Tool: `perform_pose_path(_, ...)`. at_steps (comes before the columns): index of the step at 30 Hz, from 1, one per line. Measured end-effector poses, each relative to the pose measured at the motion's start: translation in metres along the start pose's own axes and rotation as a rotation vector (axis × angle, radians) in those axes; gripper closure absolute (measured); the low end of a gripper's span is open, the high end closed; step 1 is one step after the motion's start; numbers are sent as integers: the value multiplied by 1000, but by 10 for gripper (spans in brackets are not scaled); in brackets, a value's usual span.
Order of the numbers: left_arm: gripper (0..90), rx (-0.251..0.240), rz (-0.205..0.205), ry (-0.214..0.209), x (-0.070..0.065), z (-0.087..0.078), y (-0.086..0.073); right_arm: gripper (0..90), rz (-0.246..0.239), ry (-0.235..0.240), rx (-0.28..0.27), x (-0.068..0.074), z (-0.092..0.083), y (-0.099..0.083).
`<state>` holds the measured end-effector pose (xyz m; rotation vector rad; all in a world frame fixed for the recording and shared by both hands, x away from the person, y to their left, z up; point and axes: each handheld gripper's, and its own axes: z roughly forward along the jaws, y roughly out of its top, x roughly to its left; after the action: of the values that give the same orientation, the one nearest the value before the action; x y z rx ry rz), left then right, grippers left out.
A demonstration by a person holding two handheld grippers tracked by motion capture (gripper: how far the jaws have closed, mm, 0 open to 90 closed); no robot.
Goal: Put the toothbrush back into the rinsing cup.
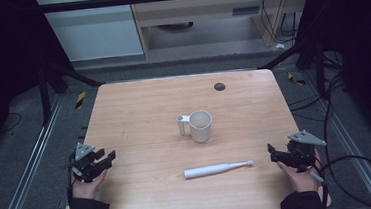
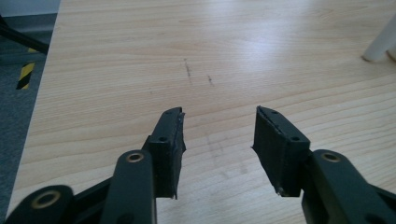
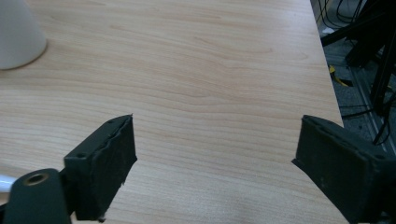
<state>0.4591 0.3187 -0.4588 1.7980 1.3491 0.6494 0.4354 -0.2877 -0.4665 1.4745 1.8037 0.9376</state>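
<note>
A white cup (image 1: 200, 126) with a side handle (image 1: 181, 125) stands upright in the middle of the wooden table (image 1: 138, 103). In front of it lies a white electric toothbrush (image 1: 218, 168), its thin end pointing right. My left gripper (image 1: 106, 157) rests at the table's left edge, open and holding nothing, well left of the cup. My right gripper (image 1: 272, 153) sits at the right edge, open wide, just right of the toothbrush's tip. The left gripper view shows open jaws (image 2: 219, 116) over bare wood and the handle (image 2: 380, 44) far right. The right gripper view shows open jaws (image 3: 217, 126) and the cup's base (image 3: 18, 37).
A small dark round spot (image 1: 219, 86) marks the far side of the table. Black frame bars and cables (image 1: 359, 166) run around the table on the grey floor. A yellow-black striped marker (image 1: 80, 99) lies by the far left corner.
</note>
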Motion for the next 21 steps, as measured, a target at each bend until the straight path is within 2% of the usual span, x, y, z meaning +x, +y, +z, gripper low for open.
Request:
perform_pose_path(2,555,2,-3,-10,-2,-2,1,142,-5,3,-5,2,-4,1)
perform_pose_path(9,659,23,21,-58,-14,-4,3,289,-35,43,-9,13,-11,2)
perform_pose_path(11,699,35,33,-81,-19,-4,4,360,-46,89,-5,19,-14,2)
perform_pose_path(14,727,46,61,-111,-28,-4,6,400,-54,111,-9,24,-15,2)
perform_pose_path(15,746,51,72,-124,-32,-4,6,443,-56,146,-8,29,-17,3)
perform_pose_path(16,746,54,77,-135,-34,-4,7,443,-56,146,-8,29,-17,3)
perform_pose_path(21,796,75,120,-187,-49,-1,9,553,-81,210,13,43,-17,2)
